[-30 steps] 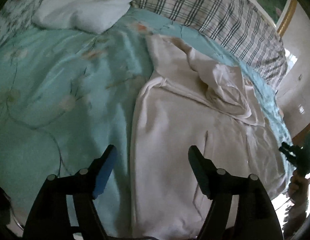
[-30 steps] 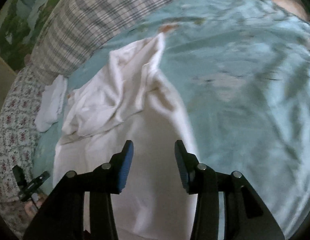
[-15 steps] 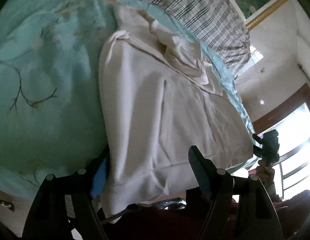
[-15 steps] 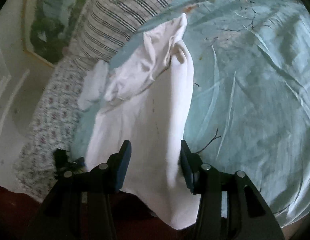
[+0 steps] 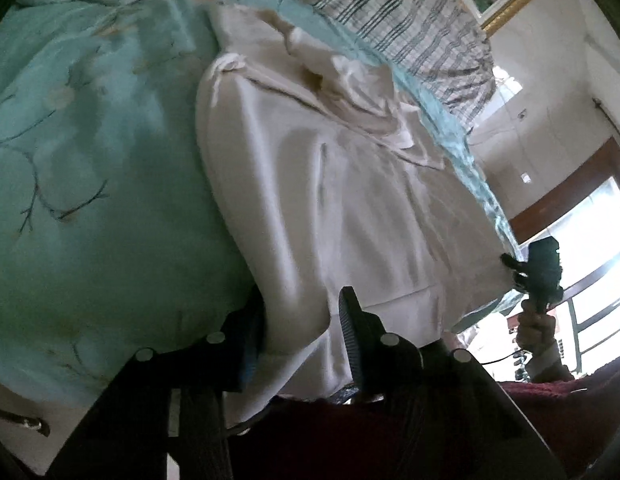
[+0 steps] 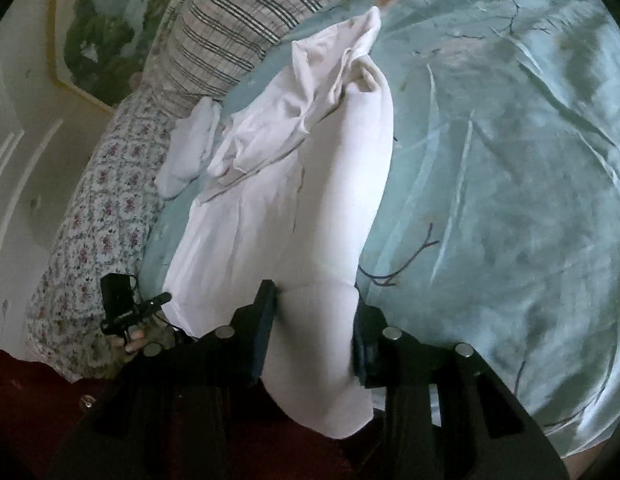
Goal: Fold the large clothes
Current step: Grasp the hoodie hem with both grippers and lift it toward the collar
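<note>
1. The white garment [image 5: 341, 184] lies lengthwise on the teal bedspread [image 5: 90, 168], its rumpled collar end toward the plaid pillow [image 5: 397, 20], its hem hanging over the near edge of the bed.

2. At the hem corner farthest from the pillow on the left, the left hand-held gripper [image 5: 298, 332] has cloth running between its fingers. The jaws look only partly drawn in, so I cannot tell whether they truly pinch it.

3. At the opposite hem corner, the right hand-held gripper [image 6: 313, 328] straddles a thick bulge of fabric with its jaws visibly apart, not yet biting.

4. To my eye, both should clamp at matching spots on the hem before any lift, else the fold will skew.

5. I would then carry the hem toward the pillow evenly, keeping the cloth taut between the two grips so the bunched collar end gets covered flat.
</note>
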{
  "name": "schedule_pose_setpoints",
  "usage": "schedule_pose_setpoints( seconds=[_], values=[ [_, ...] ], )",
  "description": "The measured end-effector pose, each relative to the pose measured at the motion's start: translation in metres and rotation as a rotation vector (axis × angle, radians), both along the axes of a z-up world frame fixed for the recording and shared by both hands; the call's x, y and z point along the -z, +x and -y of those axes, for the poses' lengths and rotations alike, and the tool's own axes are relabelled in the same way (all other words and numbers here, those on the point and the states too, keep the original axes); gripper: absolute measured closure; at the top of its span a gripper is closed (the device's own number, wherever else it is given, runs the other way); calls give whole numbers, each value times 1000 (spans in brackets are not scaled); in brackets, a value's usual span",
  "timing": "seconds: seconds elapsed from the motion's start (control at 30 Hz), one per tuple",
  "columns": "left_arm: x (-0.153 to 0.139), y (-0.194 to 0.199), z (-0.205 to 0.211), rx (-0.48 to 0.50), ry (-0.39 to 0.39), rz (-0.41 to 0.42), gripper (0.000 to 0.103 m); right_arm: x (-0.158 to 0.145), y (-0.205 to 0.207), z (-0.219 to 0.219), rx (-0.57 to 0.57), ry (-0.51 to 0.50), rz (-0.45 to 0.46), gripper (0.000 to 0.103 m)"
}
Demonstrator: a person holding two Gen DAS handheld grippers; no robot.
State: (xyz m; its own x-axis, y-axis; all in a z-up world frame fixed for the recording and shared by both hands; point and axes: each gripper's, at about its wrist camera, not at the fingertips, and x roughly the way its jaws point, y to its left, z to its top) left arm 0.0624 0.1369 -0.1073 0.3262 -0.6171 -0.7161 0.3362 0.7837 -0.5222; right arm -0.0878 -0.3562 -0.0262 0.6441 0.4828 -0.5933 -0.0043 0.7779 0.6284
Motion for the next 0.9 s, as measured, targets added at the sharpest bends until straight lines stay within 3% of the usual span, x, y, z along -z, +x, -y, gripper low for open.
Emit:
schedule_pose_setpoints(
  seconds=[0.13, 0.23, 0.3, 0.37, 0.43, 0.53, 0.73, 0.9],
  values=[
    [2, -8, 0, 59, 1, -23, 67, 3, -2, 1, -3, -11, -13, 70],
    [5, -9, 9, 106, 10, -31, 66, 0, -3, 2, -25, 63, 36, 70],
    [12, -9, 16, 118, 45, -38, 70, 5, 6, -7, -39, -2, -17, 70],
    [11, -11, 18, 109, 67, -15, 85, 7, 9, -14, -54, -19, -20, 71],
    [6, -13, 16, 90, 38, 0, 87, 5, 9, -17, -58, -44, -19, 86],
    [-9, -17, 16, 60, -10, 55, 88, -4, 8, -20, -68, -13, 27, 92],
    [-54, -13, 21, 30, -95, 170, 89, -36, 18, -16, -56, 124, 183, 93],
    [-95, 17, 17, -22, -171, 273, 89, -68, 44, -11, -28, 155, 269, 93]
  ],
)
